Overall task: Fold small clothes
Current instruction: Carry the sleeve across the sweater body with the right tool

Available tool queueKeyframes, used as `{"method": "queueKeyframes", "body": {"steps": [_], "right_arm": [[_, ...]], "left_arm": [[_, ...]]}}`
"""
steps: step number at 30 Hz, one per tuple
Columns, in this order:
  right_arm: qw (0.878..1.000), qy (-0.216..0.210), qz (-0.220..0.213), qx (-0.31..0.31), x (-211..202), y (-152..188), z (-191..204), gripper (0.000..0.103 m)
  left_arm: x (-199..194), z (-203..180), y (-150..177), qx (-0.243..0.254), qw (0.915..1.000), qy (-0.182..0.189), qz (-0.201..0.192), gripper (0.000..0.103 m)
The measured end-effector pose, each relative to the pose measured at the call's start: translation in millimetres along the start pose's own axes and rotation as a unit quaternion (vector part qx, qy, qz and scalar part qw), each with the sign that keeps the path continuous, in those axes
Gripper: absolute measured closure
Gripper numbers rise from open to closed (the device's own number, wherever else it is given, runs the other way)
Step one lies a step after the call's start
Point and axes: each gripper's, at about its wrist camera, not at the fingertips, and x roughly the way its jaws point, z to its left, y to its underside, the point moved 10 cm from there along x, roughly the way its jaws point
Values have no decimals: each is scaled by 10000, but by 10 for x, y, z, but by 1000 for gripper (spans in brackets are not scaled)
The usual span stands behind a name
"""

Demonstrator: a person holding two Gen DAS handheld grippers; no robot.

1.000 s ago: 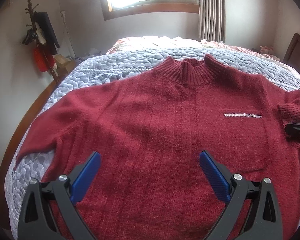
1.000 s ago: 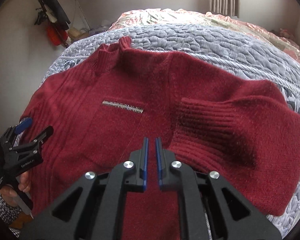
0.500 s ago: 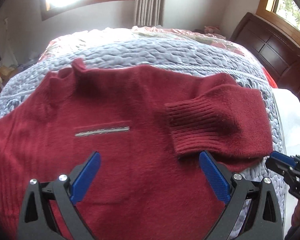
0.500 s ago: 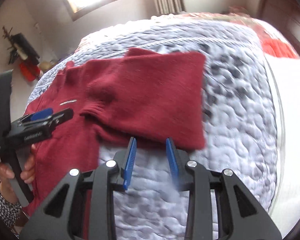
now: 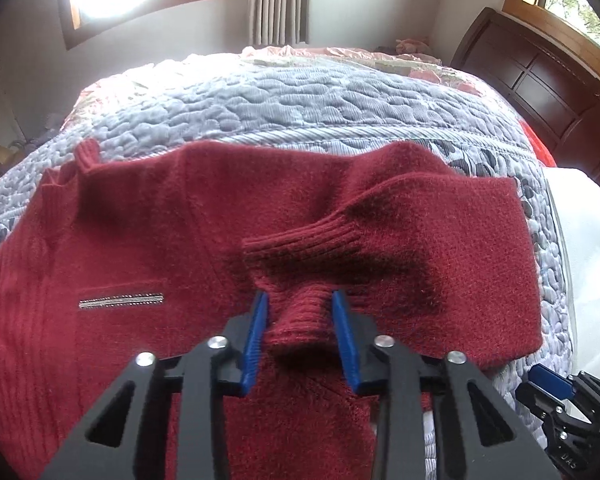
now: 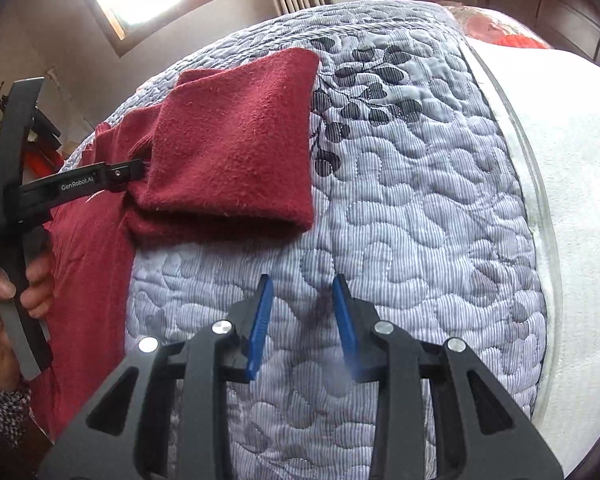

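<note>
**Cuff pinched, right gripper drawn back**

Moved in since half a second ago: left gripper (image 5: 300, 338), earlier spread wide above the chest, now narrowed onto the ribbed cuff (image 5: 300, 316), blue fingers (image 5: 255, 344) pinching it from both sides. Moved off to the right: right gripper (image 6: 303, 326), partly spread, gripping nothing, hovering over bare quilt.

One bed, covered by one grey-blue quilt (image 6: 420, 208). Lying flat on it, one red sweater (image 5: 120, 240), collar to the far left, right sleeve (image 5: 440, 248) folded across the chest with the cuff at the near middle. One silver trim strip (image 5: 122, 301) left of the cuff. No containers to report.

Seen from the right wrist camera: one hand (image 6: 4, 304) at the left edge gripping the left tool's handle.
</note>
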Motion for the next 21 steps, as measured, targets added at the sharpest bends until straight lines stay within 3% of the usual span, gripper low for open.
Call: {"method": "queueKeyframes", "body": {"steps": [3, 8, 16, 21], "right_arm": [[10000, -25, -8, -50, 0, -10, 51, 71], [9999, -77, -79, -49, -15, -104, 228, 71], [9990, -337, -183, -214, -45, -314, 620, 71], [9976, -602, -144, -324, 67, -454, 997, 60]], "left_arm": [[-144, 97, -25, -206, 9996, 185, -84, 80], [-609, 460, -129, -496, 9966, 309, -589, 82], [-1096, 1622, -213, -874, 9894, -250, -1134, 82], [-1091, 2536, -43, -1118, 9837, -833, -1138, 82]]}}
